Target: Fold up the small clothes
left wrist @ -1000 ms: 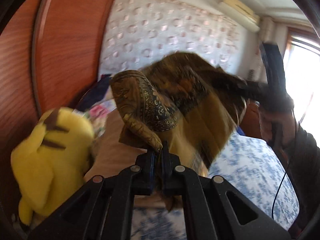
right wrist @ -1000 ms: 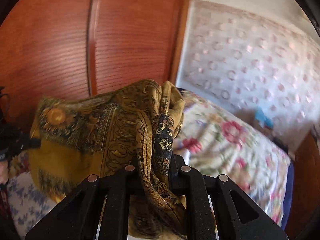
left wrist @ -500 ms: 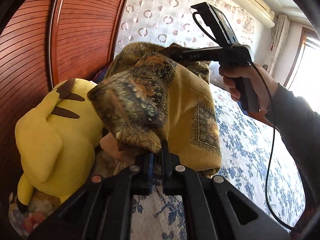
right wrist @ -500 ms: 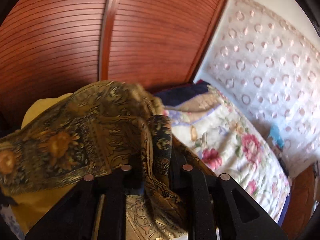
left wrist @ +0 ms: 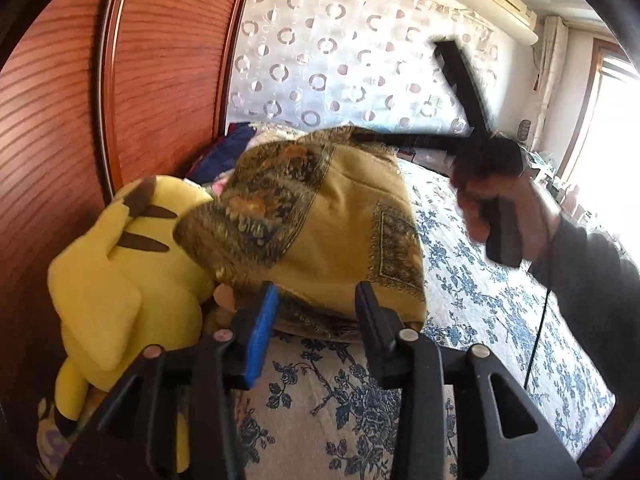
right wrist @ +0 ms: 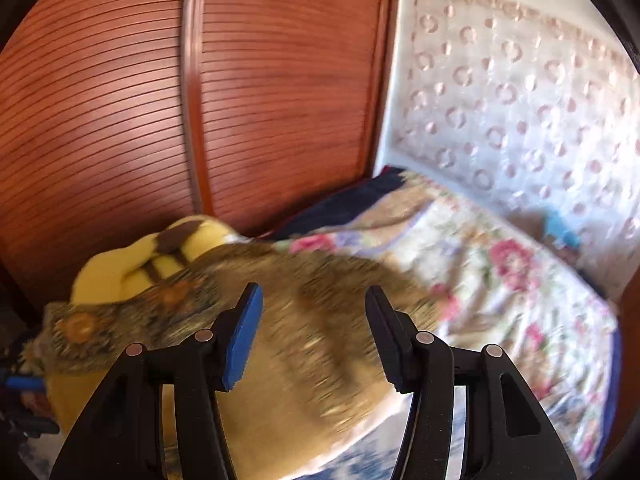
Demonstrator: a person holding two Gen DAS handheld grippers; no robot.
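Both the left gripper (left wrist: 316, 300) and right gripper (right wrist: 312, 312) are gaping empty over the mustard scarf (left wrist: 332, 224), which is looking light, limp and slippery, likely best pinched at its corners

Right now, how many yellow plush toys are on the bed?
1. The yellow plush toy lies against the wooden wardrobe, just left of the folded mustard scarf. More could be hidden under the scarf or the floral blanket.

The scarf (left wrist: 332, 220) lay on the bed (left wrist: 472, 312), against the plush toy (left wrist: 120, 272) at its left, wardrobe (left wrist: 160, 72) behind.
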